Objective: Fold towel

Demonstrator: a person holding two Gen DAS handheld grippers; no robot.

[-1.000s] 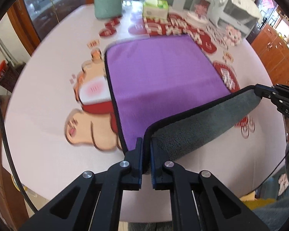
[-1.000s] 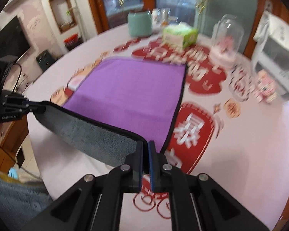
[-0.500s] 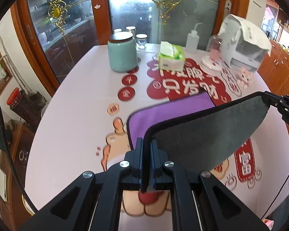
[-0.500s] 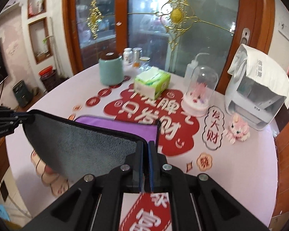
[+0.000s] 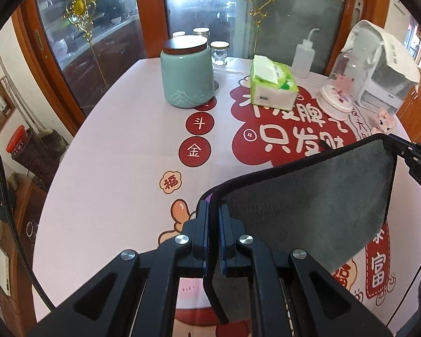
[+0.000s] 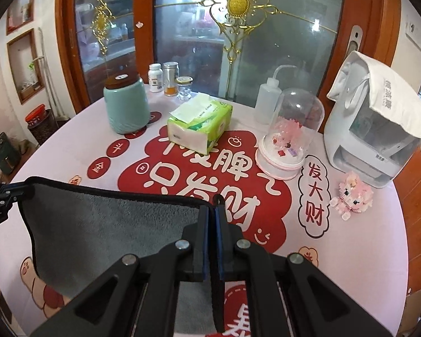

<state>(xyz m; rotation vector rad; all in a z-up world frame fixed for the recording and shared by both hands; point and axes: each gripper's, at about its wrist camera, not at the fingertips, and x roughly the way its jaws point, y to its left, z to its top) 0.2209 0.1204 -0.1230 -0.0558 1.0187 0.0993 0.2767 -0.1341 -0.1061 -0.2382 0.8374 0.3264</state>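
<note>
The towel (image 5: pixel 308 210) has a grey side facing me, a black hem and a purple other side, of which only a sliver shows. It is stretched in the air between both grippers. My left gripper (image 5: pixel 214 210) is shut on its left corner. My right gripper (image 6: pixel 212 213) is shut on its right corner; the towel (image 6: pixel 112 224) spreads to the left there. The right gripper also shows at the right edge of the left wrist view (image 5: pixel 407 151), and the left gripper at the left edge of the right wrist view (image 6: pixel 2 193). The part of the towel below is hidden.
The round table (image 5: pixel 112 168) has a pink and red printed cloth. At the back stand a teal jar (image 5: pixel 186 73), a tissue pack (image 5: pixel 272 84), a squeeze bottle (image 5: pixel 303 53), a glass dome (image 6: pixel 289 132), a white appliance (image 6: pixel 373 132) and a pink toy (image 6: pixel 350 193).
Both grippers have lifted the held towel edge up and carried it forward toward the far side. The flat purple face, visible before, is now hidden behind the raised grey side.
</note>
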